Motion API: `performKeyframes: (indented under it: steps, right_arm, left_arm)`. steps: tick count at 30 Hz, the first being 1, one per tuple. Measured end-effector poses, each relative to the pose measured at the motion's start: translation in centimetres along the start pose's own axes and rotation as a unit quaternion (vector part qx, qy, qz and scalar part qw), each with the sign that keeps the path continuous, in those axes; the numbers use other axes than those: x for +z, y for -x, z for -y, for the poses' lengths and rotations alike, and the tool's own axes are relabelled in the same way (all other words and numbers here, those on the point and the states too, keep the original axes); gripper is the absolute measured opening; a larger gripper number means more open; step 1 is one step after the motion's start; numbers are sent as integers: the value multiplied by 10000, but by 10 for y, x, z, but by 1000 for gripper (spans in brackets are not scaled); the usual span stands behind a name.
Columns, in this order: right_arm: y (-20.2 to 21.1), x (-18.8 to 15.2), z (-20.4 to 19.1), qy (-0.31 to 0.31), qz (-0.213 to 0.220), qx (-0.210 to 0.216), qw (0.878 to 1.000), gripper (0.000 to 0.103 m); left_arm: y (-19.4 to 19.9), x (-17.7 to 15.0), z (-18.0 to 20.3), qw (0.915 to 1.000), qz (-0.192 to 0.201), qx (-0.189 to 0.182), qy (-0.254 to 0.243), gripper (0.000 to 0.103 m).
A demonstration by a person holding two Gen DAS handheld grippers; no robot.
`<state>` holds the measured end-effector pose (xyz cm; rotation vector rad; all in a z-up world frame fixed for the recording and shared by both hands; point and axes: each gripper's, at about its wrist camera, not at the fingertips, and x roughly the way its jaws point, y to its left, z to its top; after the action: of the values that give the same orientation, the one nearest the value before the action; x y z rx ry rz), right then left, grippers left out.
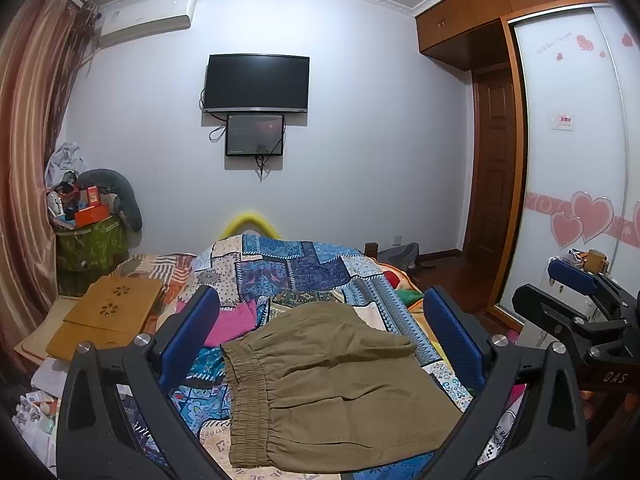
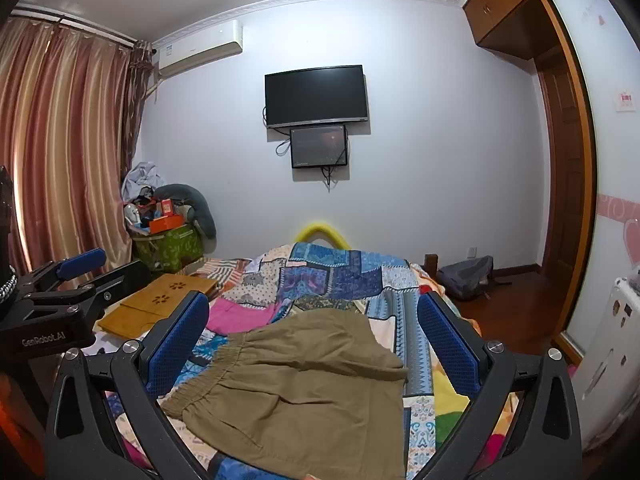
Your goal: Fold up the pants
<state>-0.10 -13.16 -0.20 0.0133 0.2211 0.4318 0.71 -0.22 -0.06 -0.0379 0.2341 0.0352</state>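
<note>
Olive-brown pants (image 1: 332, 388) lie folded flat on the patchwork bedspread (image 1: 288, 268), elastic waistband to the left. They also show in the right wrist view (image 2: 304, 388). My left gripper (image 1: 320, 320) is open and empty, held above the pants with its blue pads either side. My right gripper (image 2: 314, 322) is open and empty, also above the pants. The right gripper shows at the right edge of the left wrist view (image 1: 580, 304); the left gripper shows at the left of the right wrist view (image 2: 76, 280).
A wooden lap tray (image 1: 108, 312) lies on the bed's left side. A green bin of clutter (image 1: 90, 240) stands by the curtain. A TV (image 1: 256, 82) hangs on the far wall. A wardrobe (image 1: 576, 152) and white appliance (image 2: 612, 356) stand at right. A backpack (image 2: 466, 274) lies on the floor.
</note>
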Motion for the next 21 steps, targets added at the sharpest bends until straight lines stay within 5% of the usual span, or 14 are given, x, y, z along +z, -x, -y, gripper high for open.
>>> performKeyframes:
  steps: [21]
  right_arm:
    - [-3,-2,0,-42,-15,-5,10000,103]
  left_arm:
    - [3,0,4,9999,24,47,-129,103]
